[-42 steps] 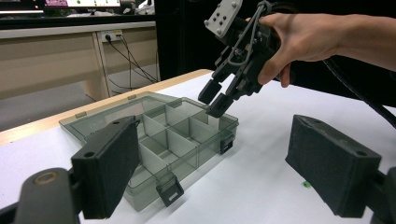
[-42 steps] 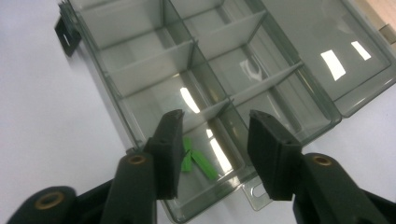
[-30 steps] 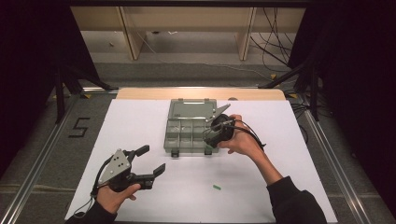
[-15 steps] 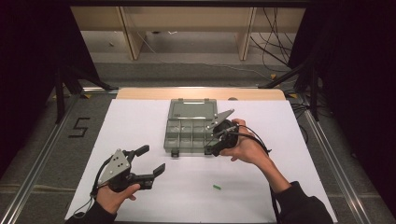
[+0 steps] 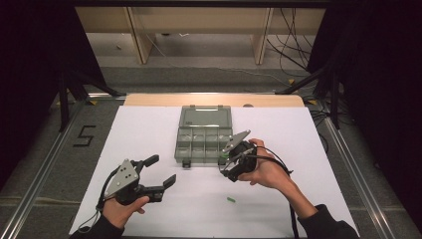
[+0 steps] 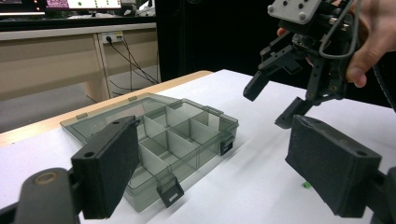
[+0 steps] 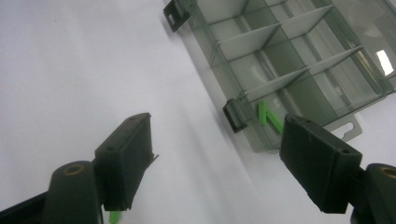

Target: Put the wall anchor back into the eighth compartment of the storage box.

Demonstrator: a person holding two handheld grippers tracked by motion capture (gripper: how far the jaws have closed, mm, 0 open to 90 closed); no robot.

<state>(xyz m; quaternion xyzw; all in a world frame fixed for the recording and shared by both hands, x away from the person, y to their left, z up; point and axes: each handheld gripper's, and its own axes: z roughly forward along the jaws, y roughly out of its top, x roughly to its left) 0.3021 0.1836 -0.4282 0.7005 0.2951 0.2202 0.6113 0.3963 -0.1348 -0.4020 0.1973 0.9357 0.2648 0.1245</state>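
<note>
Step in hand: sorting green pieces into the organiser box (image 5: 204, 141); two green pieces (image 7: 267, 115) lie in its corner compartment by a latch
Right gripper (image 5: 232, 163): just beside the box's near right corner; jaws apart, just been opening, nothing between them
Left gripper (image 5: 158, 172): left of the box, jaws apart, empty
Next: probably fetch the loose green piece (image 5: 231, 200) on the sheet nearer the person than the box; needs a low, narrow pinch

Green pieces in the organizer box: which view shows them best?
Right gripper view: two green pieces lie close up in a corner compartment of the organizer box, by a black latch. In the high view the right gripper covers that corner. In the left gripper view I can't make them out.
</note>
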